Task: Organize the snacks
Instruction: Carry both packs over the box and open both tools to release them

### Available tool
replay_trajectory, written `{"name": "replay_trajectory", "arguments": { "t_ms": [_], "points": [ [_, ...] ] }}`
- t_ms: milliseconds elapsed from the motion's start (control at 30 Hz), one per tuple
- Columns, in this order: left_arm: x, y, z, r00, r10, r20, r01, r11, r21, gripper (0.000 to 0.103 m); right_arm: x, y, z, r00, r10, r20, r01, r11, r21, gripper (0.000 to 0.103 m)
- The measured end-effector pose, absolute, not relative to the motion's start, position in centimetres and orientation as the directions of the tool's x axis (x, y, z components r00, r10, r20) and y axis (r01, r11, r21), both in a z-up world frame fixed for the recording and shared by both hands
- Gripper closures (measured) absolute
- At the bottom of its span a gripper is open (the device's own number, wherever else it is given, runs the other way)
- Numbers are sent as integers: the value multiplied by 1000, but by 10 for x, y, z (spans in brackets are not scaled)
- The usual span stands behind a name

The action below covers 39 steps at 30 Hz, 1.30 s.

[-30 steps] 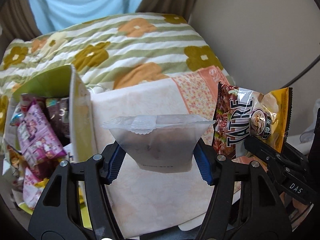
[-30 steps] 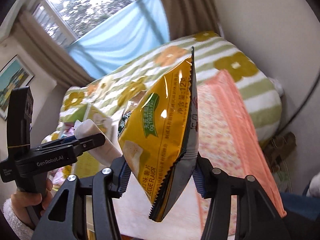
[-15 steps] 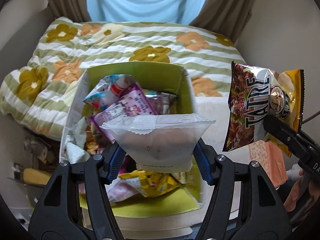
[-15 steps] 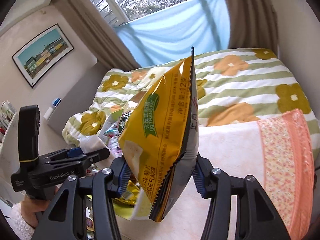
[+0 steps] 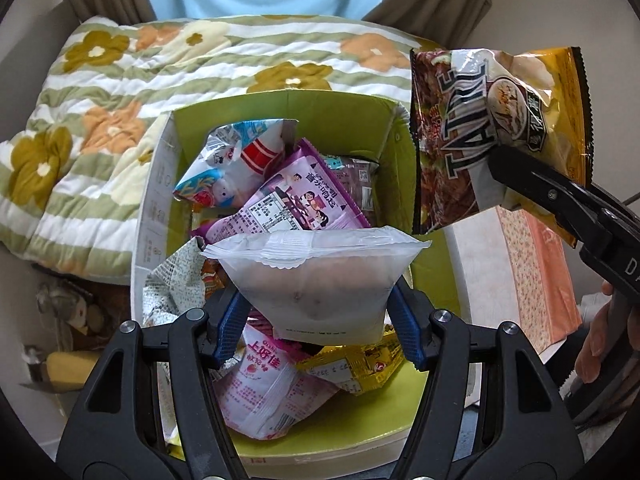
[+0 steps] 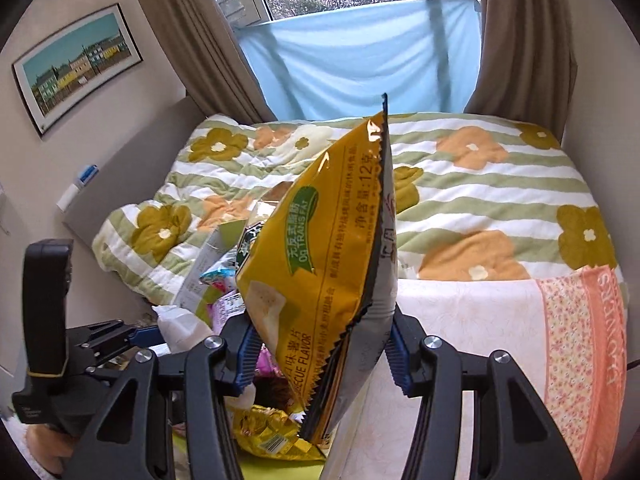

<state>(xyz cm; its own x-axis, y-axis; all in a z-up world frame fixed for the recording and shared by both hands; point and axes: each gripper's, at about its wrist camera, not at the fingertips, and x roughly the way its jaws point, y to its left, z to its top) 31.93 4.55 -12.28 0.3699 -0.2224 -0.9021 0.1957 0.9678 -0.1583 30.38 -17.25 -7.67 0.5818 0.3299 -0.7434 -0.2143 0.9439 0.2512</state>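
Note:
My left gripper [image 5: 316, 322] is shut on a frosted white snack packet [image 5: 316, 280] and holds it above the green cardboard box [image 5: 434, 276], which holds several snack packs, among them a purple one [image 5: 296, 204] and a pink one [image 5: 272, 388]. My right gripper [image 6: 320, 356] is shut on a yellow chip bag [image 6: 320, 264]. In the left wrist view that chip bag [image 5: 492, 128] hangs just right of the box's far right corner. The left gripper and its white packet [image 6: 180, 328] show at the lower left of the right wrist view.
The box stands on a white table with a pink floral cloth [image 6: 576, 344] on its right part. A flowered striped quilt [image 5: 120, 120] covers the bed behind. Curtains and a blue sheet [image 6: 360, 52] hang at the window. Clutter lies on the floor at left [image 5: 60, 320].
Both grippers have swung left, from over the cloth-covered table to over the box. The white packet now hangs above the box's contents and the chip bag is near its right wall.

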Motion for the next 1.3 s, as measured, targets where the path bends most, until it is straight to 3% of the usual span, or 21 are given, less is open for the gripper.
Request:
{"name": "replay_trajectory", "arguments": {
  "t_ms": [200,233,267,333,733,800,867,933,1300],
  "points": [
    [331,49,-128,334,-283,-899,231,949,-213,41,323,-161,-86,561,316,-765,-202,948,244,54],
    [333,49,-128,333,-286,-899,234,948,-216,33,326,-160,-87,558,313,-769,-209,949,235,54],
    [334,49,-128,336,-272,-902,227,953,-203,14,330,-158,-89,552,312,-773,-217,949,228,54],
    [334,51,-124,368,-249,-896,206,961,-182,0,335,-157,-90,545,318,-776,-232,946,225,54],
    [335,90,-113,414,-266,-871,110,964,-242,0,348,-133,-101,567,178,-804,-285,958,11,52],
    [335,98,-111,415,-262,-871,98,965,-244,0,348,-128,-102,572,178,-800,-290,957,6,46],
    [330,104,-108,430,-247,-869,85,969,-234,0,341,-125,-98,597,202,-776,-301,953,17,18],
    [325,112,-107,438,-243,-866,69,969,-237,0,332,-122,-94,613,215,-760,-308,951,21,8],
    [298,140,-113,434,-264,-861,43,961,-273,0,299,-125,-89,620,199,-759,-244,968,54,8]
  ]
}}
